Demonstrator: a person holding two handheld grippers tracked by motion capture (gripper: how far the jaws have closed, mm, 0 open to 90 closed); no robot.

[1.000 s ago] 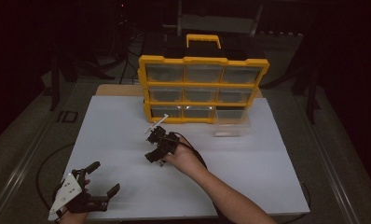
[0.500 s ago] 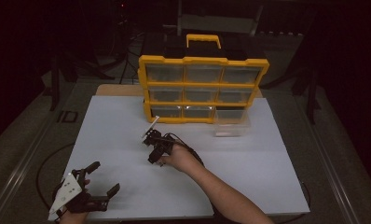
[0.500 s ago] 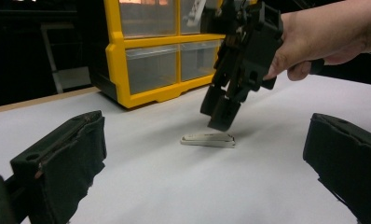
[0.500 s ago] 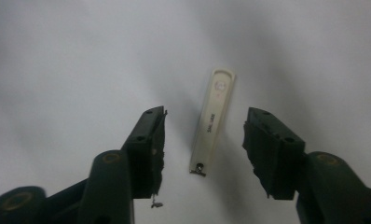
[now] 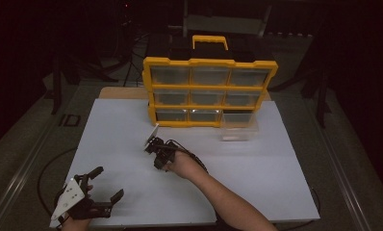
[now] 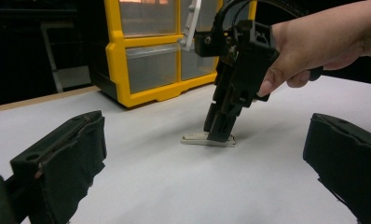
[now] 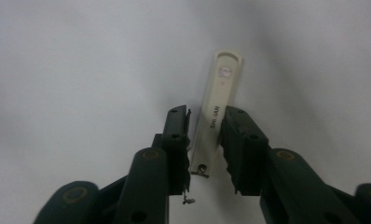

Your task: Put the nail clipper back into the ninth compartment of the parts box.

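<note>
I see a white table [image 5: 257, 178] that is matte and bare, with a strip of brown wood at its far edge. The room around it is very dark; I can make out only some stands and cables on the grey floor [image 5: 353, 159].

At the far side of the table stands a yellow organizer [image 5: 210, 91] with clear drawers and a yellow handle on top. One clear drawer [image 5: 239, 127] is out and sits on the table just in front of its lower right corner.

My right gripper [image 5: 159, 161] is near the middle of the table, pointing down. Between its jaws lies a small cream-coloured flat strip [image 7: 217, 116] with printed letters, flat on the white surface. The jaws are narrow, one on each side of the strip. The right one looks like it touches the strip's edge, while a thin gap shows at the left one, so I cannot tell if the grip is firm.

My left gripper [image 5: 103, 185] is at the near left corner of the table, well apart from the strip. Its jaws are spread wide and hold nothing.
</note>
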